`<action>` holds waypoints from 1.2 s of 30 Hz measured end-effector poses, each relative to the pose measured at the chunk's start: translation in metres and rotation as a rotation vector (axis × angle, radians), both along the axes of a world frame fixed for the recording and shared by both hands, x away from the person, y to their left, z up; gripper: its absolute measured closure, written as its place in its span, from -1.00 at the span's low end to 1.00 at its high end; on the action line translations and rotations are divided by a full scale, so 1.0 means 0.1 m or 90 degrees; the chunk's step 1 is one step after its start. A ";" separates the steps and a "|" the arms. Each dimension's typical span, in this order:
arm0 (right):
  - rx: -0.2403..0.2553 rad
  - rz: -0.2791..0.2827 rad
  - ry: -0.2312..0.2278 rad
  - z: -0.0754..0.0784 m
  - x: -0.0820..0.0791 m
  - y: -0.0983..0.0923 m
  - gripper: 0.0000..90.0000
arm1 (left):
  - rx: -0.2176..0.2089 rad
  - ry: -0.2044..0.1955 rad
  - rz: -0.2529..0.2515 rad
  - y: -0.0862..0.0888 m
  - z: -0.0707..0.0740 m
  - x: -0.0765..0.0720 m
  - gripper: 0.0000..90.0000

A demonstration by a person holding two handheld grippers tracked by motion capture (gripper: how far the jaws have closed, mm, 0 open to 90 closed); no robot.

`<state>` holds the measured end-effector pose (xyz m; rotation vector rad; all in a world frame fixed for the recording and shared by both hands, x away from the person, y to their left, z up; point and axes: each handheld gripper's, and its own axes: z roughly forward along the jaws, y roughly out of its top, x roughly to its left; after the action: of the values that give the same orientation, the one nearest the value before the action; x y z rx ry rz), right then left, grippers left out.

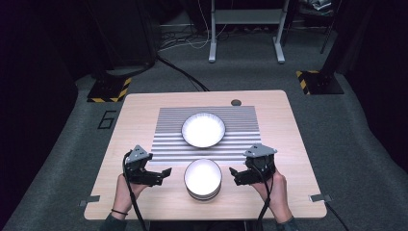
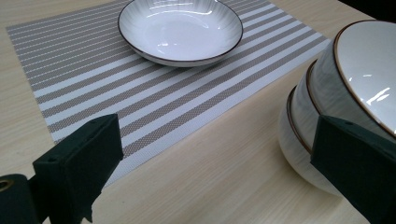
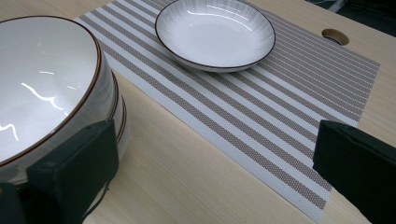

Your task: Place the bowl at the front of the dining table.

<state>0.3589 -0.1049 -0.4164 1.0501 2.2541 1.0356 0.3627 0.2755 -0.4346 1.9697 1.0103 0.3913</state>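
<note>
A stack of white bowls with brown rims (image 1: 203, 179) (image 2: 345, 93) (image 3: 51, 88) stands on the wooden table near its front edge. My left gripper (image 1: 164, 175) (image 2: 224, 163) is just left of the stack, open, its jaws wide apart with nothing between them. On the other side of the stack my right gripper (image 1: 234, 175) (image 3: 215, 163) is also open and holds nothing. A wide, shallow white plate (image 1: 203, 129) (image 2: 180, 30) (image 3: 215, 33) sits on the grey striped placemat (image 1: 168, 139) (image 2: 93, 74) (image 3: 289, 93) behind the stack.
The table (image 1: 139, 110) has a round cable hole (image 1: 235, 102) (image 3: 335, 36) at its back edge. Beyond it, on the grey carpet, stand a desk frame (image 1: 245, 29) and yellow-black floor markers (image 1: 110, 89). Bare wood lies on both sides of the placemat.
</note>
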 end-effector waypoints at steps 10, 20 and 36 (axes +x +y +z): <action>0.000 0.020 0.012 0.04 0.04 0.10 -1.00 | -0.002 -0.004 -0.019 -0.12 0.08 0.02 -0.94; -0.002 0.035 0.009 0.12 0.04 0.21 -1.00 | 0.004 -0.005 -0.040 -0.21 0.16 0.04 -0.93; -0.022 0.067 0.031 0.10 0.10 0.45 -1.00 | 0.013 0.005 -0.079 -0.42 0.18 0.08 -0.92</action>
<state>0.3693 -0.0600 -0.4060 0.9615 2.3797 1.0203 0.3712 0.2335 -0.4170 2.0422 0.8866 0.3259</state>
